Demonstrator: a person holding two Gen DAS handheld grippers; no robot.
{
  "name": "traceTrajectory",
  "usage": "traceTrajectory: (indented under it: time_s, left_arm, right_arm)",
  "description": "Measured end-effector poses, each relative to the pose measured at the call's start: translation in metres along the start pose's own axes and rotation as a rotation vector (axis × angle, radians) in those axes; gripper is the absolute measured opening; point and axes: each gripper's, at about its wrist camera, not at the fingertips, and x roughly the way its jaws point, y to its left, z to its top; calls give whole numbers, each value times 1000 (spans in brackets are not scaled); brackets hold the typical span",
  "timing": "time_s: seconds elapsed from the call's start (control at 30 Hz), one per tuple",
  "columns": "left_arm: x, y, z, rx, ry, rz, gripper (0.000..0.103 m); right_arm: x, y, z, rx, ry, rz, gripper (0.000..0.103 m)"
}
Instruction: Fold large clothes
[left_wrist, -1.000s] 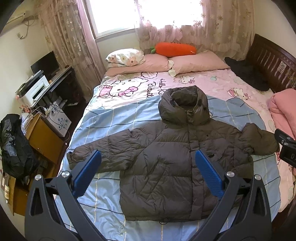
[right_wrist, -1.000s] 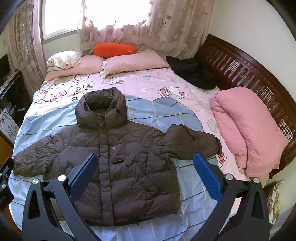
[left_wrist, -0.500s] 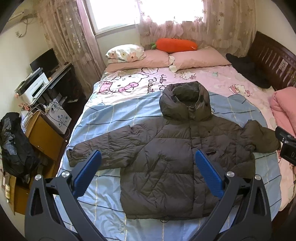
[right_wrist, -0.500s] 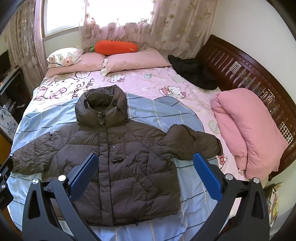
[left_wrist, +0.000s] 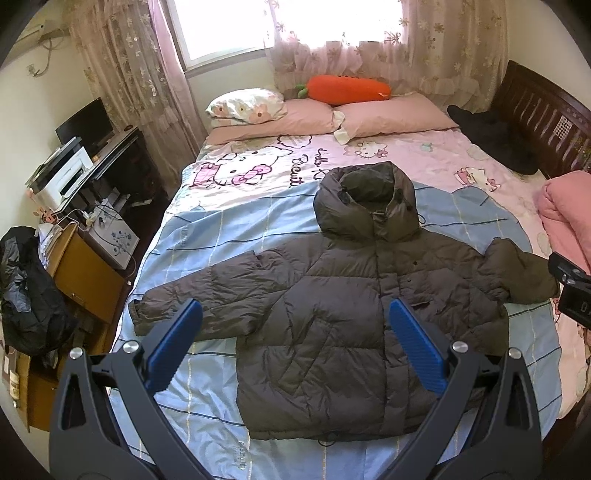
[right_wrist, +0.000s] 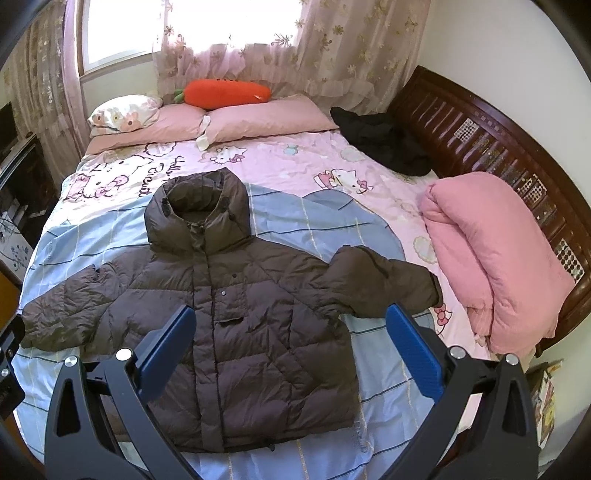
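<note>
A dark brown hooded puffer jacket (left_wrist: 343, 302) lies flat, front up, on the bed, hood toward the pillows and both sleeves spread out; it also shows in the right wrist view (right_wrist: 236, 314). My left gripper (left_wrist: 293, 332) is open and empty, held above the jacket's lower half. My right gripper (right_wrist: 290, 336) is open and empty, held above the jacket's lower right part. Neither touches the jacket. Part of the right gripper shows at the right edge of the left wrist view (left_wrist: 572, 291).
The bed (left_wrist: 221, 236) has a blue and pink Hello Kitty sheet, pink pillows (right_wrist: 258, 118) and an orange carrot plush (right_wrist: 225, 94) at the head. A folded pink quilt (right_wrist: 491, 258) and black clothing (right_wrist: 384, 142) lie along the wooden rail. A desk and cabinet (left_wrist: 85, 266) stand left.
Both grippers have risen or tilted slightly, so the jacket and bed sit lower in both views. The jacket has not moved. Both grippers stay open.
</note>
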Motion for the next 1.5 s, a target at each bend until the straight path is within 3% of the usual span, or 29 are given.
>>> traceTrajectory:
  time_s: [1.0, 1.13, 1.2, 1.37, 1.43, 1.5]
  left_arm:
    - [26, -15, 6, -11, 13, -29, 101]
    - [64, -22, -3, -17, 122, -85, 101]
    - [95, -27, -18, -26, 180, -112, 101]
    - [180, -40, -49, -13, 243, -120, 101]
    - [219, -38, -41, -68, 259, -140, 101]
    - [264, -28, -16, -194, 254, -236, 101]
  right_arm:
    - [22, -6, 6, 10, 3, -8, 102]
    - [58, -4, -3, 21, 73, -14, 102]
    - [95, 0, -15, 17, 172, -8, 102]
    - [173, 13, -40, -7, 306, -30, 102]
    - [204, 24, -35, -36, 312, -14, 102]
    - [228, 32, -19, -42, 271, -13, 102]
